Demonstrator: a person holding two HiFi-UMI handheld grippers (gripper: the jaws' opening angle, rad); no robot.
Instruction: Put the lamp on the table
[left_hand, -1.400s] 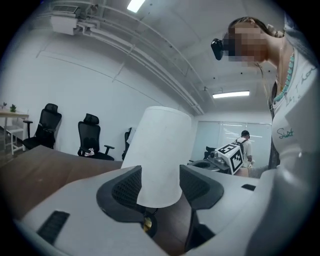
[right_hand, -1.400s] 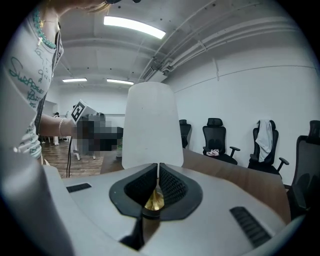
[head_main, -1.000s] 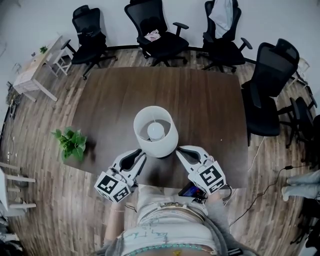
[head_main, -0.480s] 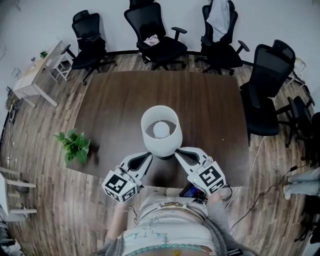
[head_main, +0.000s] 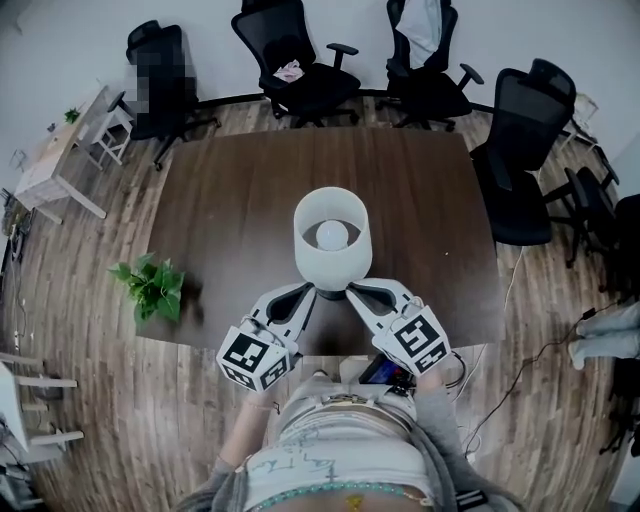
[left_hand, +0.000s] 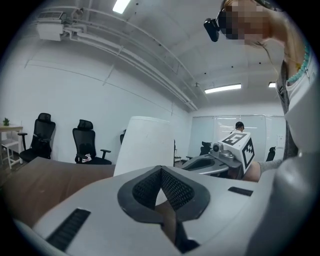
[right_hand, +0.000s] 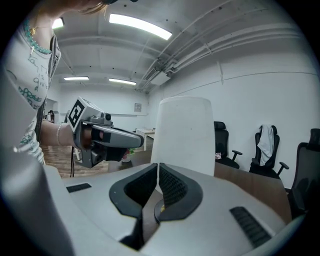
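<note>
White lamp (head_main: 332, 235) just beyond both claws, left gripper (head_main: 305, 293) and right gripper (head_main: 357, 292) clenched, seemingly on its base

Seen from overhead, the lamp (head_main: 332, 237) has a shade that hides its own stem and base. At the shade's 6 o'clock, the closed tips of the left gripper (head_main: 311, 291) and right gripper (head_main: 352, 290) disappear under its rim, so contact cannot be told. At 6 o'clock, the picture's edge cuts off the person (head_main: 340, 455).
</note>
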